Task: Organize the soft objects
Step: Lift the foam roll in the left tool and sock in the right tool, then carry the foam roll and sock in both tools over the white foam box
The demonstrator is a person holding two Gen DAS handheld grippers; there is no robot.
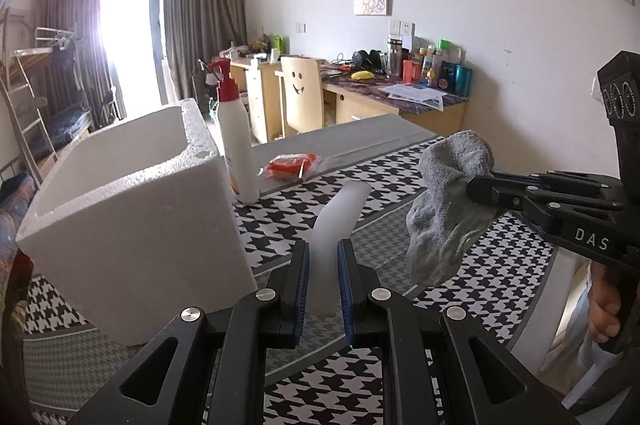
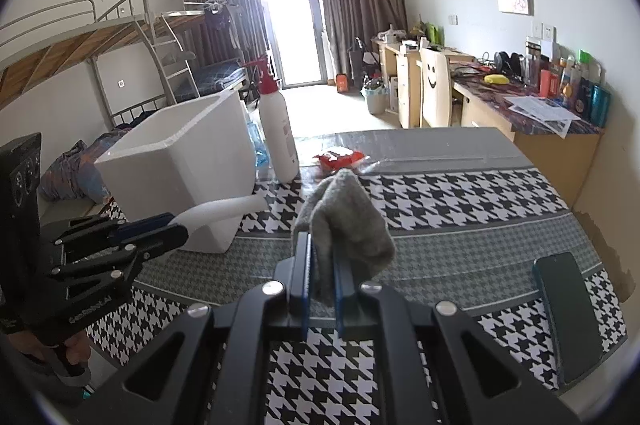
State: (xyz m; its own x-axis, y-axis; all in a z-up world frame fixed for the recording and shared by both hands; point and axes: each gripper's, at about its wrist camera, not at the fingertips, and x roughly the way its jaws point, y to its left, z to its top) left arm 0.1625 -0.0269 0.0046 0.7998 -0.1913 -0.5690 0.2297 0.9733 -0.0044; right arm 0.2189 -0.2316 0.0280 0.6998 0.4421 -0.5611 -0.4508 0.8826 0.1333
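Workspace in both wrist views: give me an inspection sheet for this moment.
Surface: table under a houndstooth cloth.
Job's things: grey sock and pale foam strip, both held off the cloth; white foam box open-topped at the left.
Clutter: pump bottle, red snack packet, dark phone.
Grippers: left gripper shut on the strip; right gripper shut on the sock.
Cables: nothing seen on the table.
Surroundings: bunk beds, cluttered desk, chair, bright window.
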